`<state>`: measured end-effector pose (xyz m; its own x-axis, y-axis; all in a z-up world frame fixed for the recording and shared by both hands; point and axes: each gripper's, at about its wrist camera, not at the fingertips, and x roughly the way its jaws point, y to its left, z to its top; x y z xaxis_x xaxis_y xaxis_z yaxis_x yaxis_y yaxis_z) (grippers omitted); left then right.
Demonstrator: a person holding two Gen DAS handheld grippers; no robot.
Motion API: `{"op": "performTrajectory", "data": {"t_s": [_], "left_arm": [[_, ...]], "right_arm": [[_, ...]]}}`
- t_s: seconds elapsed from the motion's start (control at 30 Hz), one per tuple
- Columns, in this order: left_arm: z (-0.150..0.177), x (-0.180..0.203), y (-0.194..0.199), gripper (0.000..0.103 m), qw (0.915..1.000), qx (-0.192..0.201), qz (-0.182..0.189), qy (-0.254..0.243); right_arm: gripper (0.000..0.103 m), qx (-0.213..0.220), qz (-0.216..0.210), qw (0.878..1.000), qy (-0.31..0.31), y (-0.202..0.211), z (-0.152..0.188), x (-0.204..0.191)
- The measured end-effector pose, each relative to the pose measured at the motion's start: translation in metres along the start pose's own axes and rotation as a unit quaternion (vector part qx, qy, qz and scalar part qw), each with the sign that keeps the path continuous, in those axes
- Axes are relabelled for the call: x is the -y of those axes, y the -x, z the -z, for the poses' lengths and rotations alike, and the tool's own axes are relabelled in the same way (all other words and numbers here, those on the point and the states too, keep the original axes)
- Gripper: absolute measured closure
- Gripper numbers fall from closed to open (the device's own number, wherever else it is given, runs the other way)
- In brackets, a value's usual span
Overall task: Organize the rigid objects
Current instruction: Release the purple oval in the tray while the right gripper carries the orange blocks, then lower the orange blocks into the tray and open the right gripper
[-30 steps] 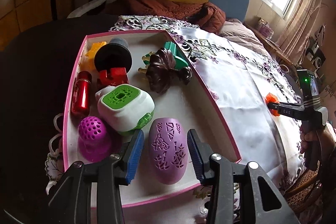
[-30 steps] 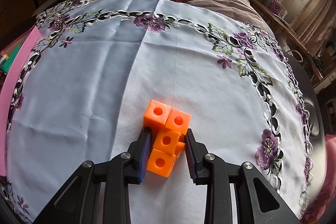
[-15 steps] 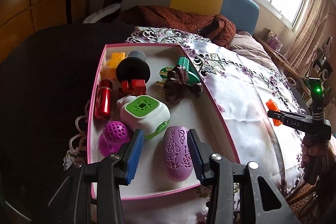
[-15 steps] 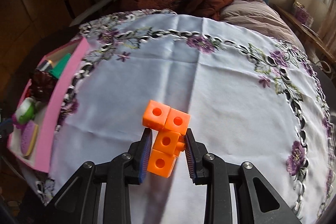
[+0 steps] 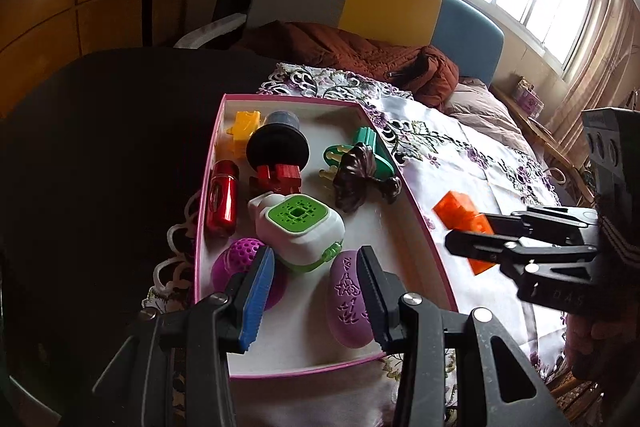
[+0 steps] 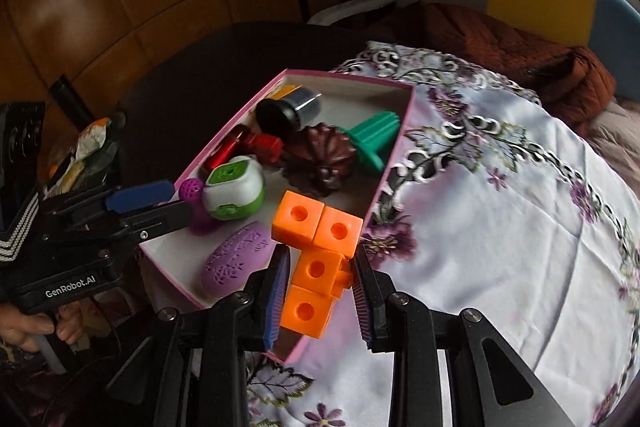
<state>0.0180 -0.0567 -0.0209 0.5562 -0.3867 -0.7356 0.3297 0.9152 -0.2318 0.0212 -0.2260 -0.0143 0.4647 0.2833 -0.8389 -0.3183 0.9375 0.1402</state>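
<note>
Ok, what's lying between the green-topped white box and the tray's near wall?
In the left wrist view, the purple patterned oval lies between the green-topped white box and the near wall of the pink tray; around the oval, only bare tray floor.

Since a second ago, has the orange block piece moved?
Yes. The right gripper has carried the orange block piece leftward across the tablecloth to the pink box's edge.
</note>
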Motion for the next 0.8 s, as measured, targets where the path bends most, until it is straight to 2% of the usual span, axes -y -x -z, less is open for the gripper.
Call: {"op": "performTrajectory", "data": {"t_s": [0.13,0.33,0.63,0.8], "left_arm": [[0.0,-0.005,0.001,0.06,1.0,0.001,-0.002,0.008],[0.001,-0.009,0.0,0.06,0.9999,-0.001,-0.003,0.014],[0.001,-0.012,-0.003,0.06,0.9998,-0.005,-0.011,0.019],[0.001,-0.01,0.0,0.06,0.9996,0.0,-0.023,0.016]], "right_arm": [[0.072,-0.041,-0.009,0.999,0.025,-0.034,-0.016,-0.014],[0.071,-0.081,0.023,0.996,0.003,-0.077,-0.025,0.0],[0.07,-0.066,0.025,0.998,0.0,-0.073,-0.023,-0.002],[0.065,-0.051,0.029,0.998,-0.002,-0.063,-0.015,-0.008]]}}
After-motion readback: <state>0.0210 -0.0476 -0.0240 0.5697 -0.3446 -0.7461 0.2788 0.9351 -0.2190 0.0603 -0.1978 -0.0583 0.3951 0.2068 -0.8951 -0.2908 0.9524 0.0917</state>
